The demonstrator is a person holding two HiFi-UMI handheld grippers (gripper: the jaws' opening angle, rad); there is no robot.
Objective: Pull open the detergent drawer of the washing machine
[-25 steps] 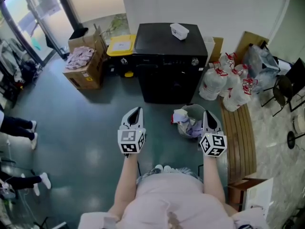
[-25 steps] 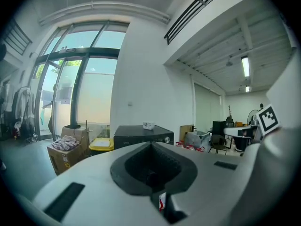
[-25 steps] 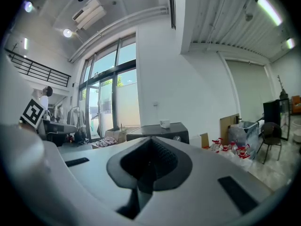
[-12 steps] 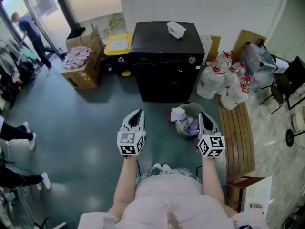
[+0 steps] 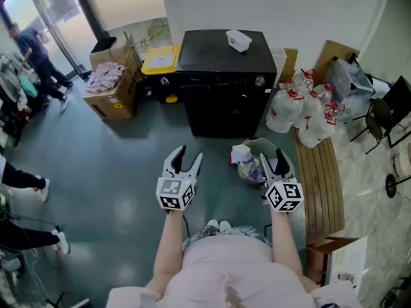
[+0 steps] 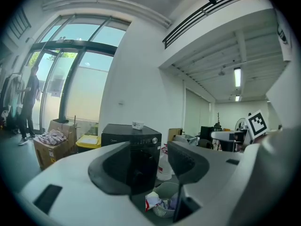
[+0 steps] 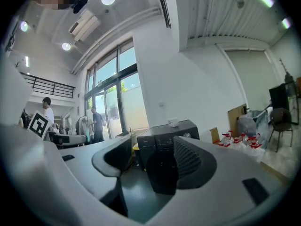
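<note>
The person stands on the green floor facing the washer (image 5: 225,76), well back from it, with both grippers held out level at waist height. The left gripper (image 5: 188,154) has just been opening its jaws; they stand spread with nothing between them, only the washer's dark front far beyond. The right gripper (image 5: 272,158) has been opening as well, its jaws apart and empty.

The washer is against the far wall, a small white tub (image 5: 238,40) on its lid. The panel along its top front looks flush; the drawer itself is too small to pick out. A basket (image 5: 255,162) of laundry sits on the floor between the washer and the right gripper, with plastic bottles (image 5: 302,111) crowded to the washer's right.
</note>
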